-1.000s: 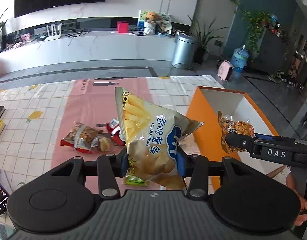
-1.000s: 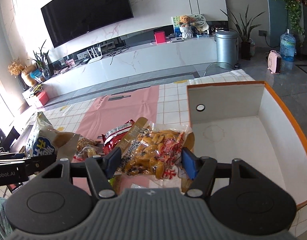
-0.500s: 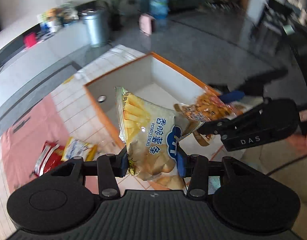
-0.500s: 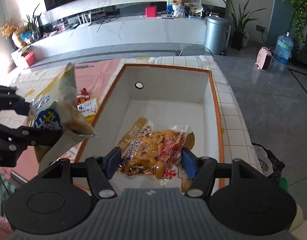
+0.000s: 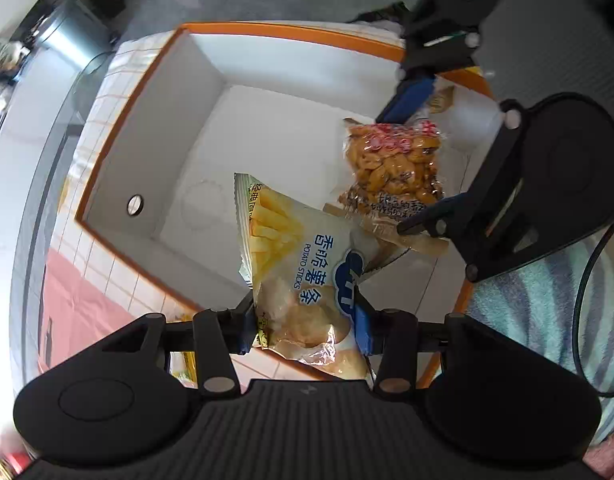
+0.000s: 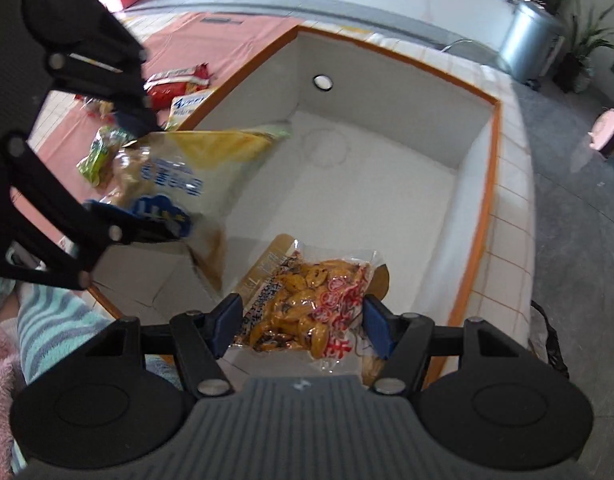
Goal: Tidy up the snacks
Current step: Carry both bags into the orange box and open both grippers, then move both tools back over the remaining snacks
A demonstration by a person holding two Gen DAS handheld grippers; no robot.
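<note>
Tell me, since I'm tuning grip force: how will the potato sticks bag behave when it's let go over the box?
The potato sticks bag looks puffy and crinkled, so probably light and air-filled; it should drop softly. Its top flops sideways above the left tongs, suggesting floppy film that may land tilted. The contents are likely brittle, so squeeze gently. The box below looks roomy.

Left wrist view sits right behind the left claw [image 5: 305,326], looking steeply down and forward into the white, orange-rimmed box [image 5: 267,60], close above it. The right claw [image 5: 407,160] shows at its upper right, so this camera faces across toward it. Right wrist view rides behind the right claw [image 6: 303,330], also tilted down, close over the same box [image 6: 387,184]; the left claw [image 6: 147,168] enters from its left. Both views share the box interior, its round wall hole [image 5: 135,205] [image 6: 322,81], and each other's claw.
</note>
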